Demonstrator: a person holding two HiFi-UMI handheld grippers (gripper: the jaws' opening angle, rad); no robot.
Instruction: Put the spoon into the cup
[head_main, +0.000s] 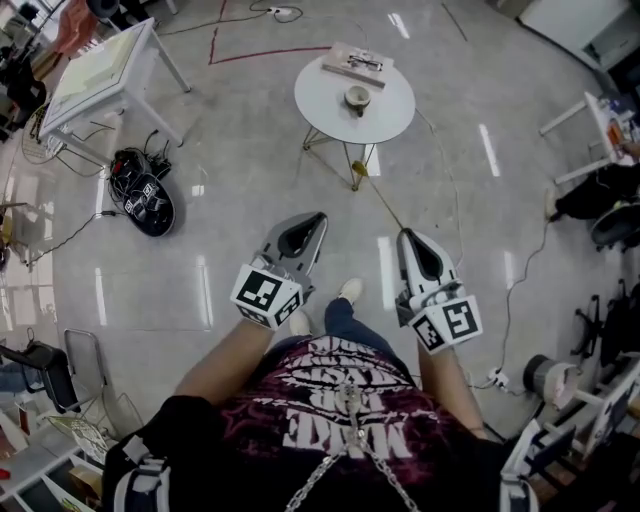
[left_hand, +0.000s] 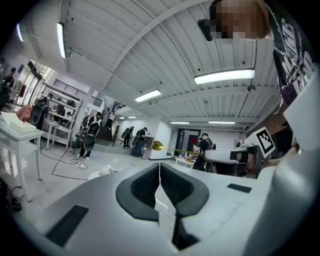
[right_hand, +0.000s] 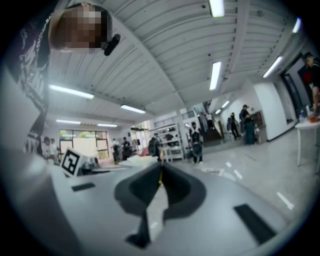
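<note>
Glossy grey floor spreads under both tongs. The right tongs (head_main: 405, 236) are pinched shut on the handle end of a thin gold metal spoon (head_main: 380, 198), its long axis running ahead, bowl leading. The left tongs (head_main: 318, 218), just beside, are closed on nothing. Well beyond the bowl, ahead and slightly left of the right tongs, a small pale cup (head_main: 357, 97) stands upright on a round white counter (head_main: 320, 110), so the right hand looks better lined up.

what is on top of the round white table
A cup near the middle and a flat book-like slab at the table's far edge. The cup's inside is too small to tell.
</note>
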